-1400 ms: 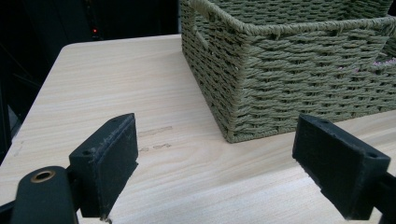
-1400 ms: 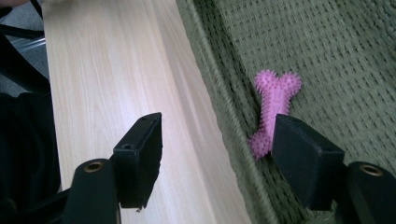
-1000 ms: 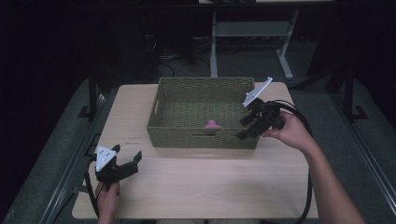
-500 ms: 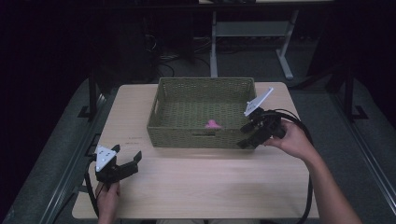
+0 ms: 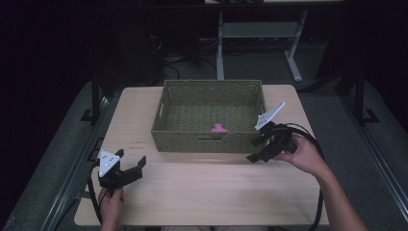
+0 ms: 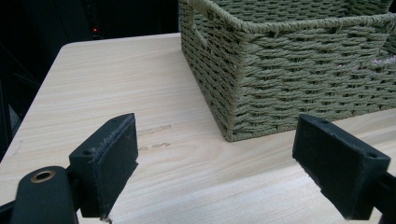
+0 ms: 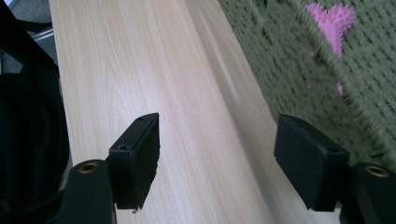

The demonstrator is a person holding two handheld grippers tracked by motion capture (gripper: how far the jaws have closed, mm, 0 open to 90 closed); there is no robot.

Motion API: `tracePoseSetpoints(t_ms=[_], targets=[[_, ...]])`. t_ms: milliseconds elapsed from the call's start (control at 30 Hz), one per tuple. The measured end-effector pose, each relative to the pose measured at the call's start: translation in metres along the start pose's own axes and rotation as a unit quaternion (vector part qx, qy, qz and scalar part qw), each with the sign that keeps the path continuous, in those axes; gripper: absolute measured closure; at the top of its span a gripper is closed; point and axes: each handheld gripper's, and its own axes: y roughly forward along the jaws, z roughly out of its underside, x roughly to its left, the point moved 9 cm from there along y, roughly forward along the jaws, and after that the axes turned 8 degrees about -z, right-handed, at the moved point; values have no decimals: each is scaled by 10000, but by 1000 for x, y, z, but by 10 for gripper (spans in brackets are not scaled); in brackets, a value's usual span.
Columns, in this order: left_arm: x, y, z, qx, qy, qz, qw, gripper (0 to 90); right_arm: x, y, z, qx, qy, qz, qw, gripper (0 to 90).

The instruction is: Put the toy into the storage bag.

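A green woven basket (image 5: pixel 211 115) stands on the wooden table (image 5: pixel 202 192), and a small pink spiky thing (image 5: pixel 219 128) lies on its floor near the front wall. My right gripper (image 5: pixel 253 150) is open and holds nothing, just outside the basket's front right corner and low over the table. In the right gripper view its jaws (image 7: pixel 217 158) frame bare wood, with the basket (image 7: pixel 289 79) and the pink thing (image 7: pixel 332 23) on the right. My left gripper (image 5: pixel 131 159) is open and holds nothing at the table's front left. In the left gripper view it (image 6: pixel 215 172) faces the basket's corner (image 6: pixel 289 70).
The table's left edge (image 6: pixel 51 70) drops off to dark floor. A black cable (image 5: pixel 315 144) loops from the right gripper along the table's right side. A metal desk frame (image 5: pixel 288 57) stands beyond the far edge.
My right gripper has drawn back and down from the basket's right rim to the table in front of its right corner. The left gripper has not moved.
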Motion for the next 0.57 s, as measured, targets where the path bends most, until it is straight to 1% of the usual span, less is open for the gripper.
tracePoseSetpoints(t_ms=[200,300,433,533,567], targets=[[0,0,0,4,1,-3,10000,137,0,6,13,1,63,24,10000,303],[0,0,0,5,-9,-3,10000,137,1,8,21,5,137,41,9999,300],[-1,0,0,4,-6,3,10000,137,2,10,32,-76,198,58,9998,297],[-2,1,0,-10,14,18,10000,137,5,13,42,-99,265,62,9996,293],[-1,1,0,3,43,20,10000,137,7,15,46,-110,299,95,9994,290]])
